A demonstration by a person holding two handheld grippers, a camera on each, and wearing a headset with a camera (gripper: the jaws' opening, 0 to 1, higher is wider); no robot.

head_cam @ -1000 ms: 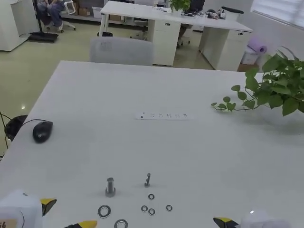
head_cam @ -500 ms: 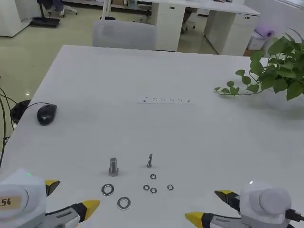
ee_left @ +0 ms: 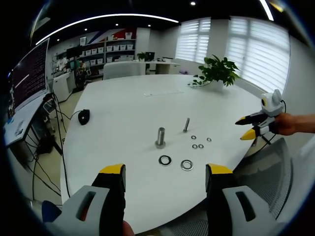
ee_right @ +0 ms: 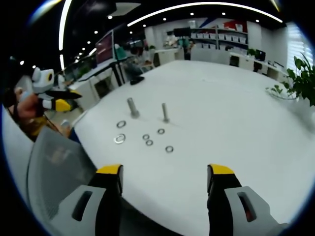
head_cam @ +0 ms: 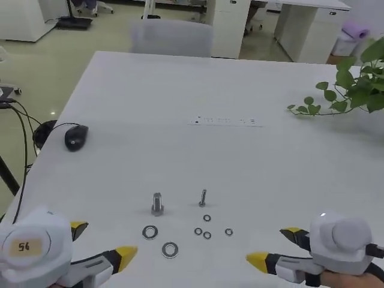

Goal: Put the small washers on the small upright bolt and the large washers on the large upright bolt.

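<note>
So we're right at the start: everything sits on the white desk point(head_cam: 252, 162) near its front edge, and nothing's on a bolt yet. The left gripper point(head_cam: 102, 241) and the right gripper point(head_cam: 275, 246) both hover at the near edge, jaws wide and empty. The large upright bolt point(head_cam: 157, 204) stands left of the small upright bolt point(head_cam: 203, 198), a little apart.

We reckon the first job is grabbing a washer, and flat rings on a flat desk are fiddly. We'd come down steep, pinch across the rim, then keep the ring level so its hole lines up over the bolt tip before letting go. Easy near the bolts too, since they look free-standing and a nudge could tip them.

Count: one desk, two grippers, two bolts. Then two large washers point(head_cam: 150, 231) just in front of the large bolt, and four small washers point(head_cam: 207, 218) clustered in front of the small one.
</note>
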